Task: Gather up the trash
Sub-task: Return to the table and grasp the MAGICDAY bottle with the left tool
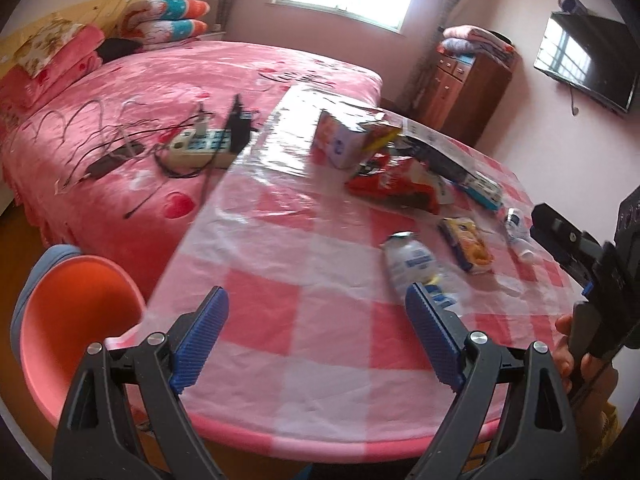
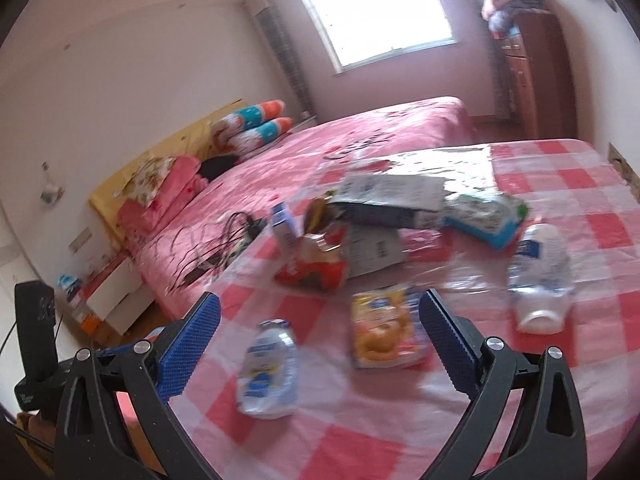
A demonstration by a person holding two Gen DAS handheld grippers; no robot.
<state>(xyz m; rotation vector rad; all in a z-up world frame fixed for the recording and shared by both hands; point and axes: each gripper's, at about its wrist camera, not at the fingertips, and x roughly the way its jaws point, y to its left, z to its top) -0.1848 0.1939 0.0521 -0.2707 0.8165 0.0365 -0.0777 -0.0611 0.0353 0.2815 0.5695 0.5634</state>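
Note:
Trash lies on a pink-and-white checked table. A crushed clear bottle lies near the front. A yellow snack packet lies beside it, and a second plastic bottle lies further right. Behind are a red snack bag, a small carton and flattened boxes. My left gripper is open and empty above the table's front edge. My right gripper is open and empty, hovering above the crushed bottle and the yellow packet.
An orange plastic chair stands left of the table. A pink bed with a power strip and cables lies behind. A wooden cabinet and a wall TV are at the right.

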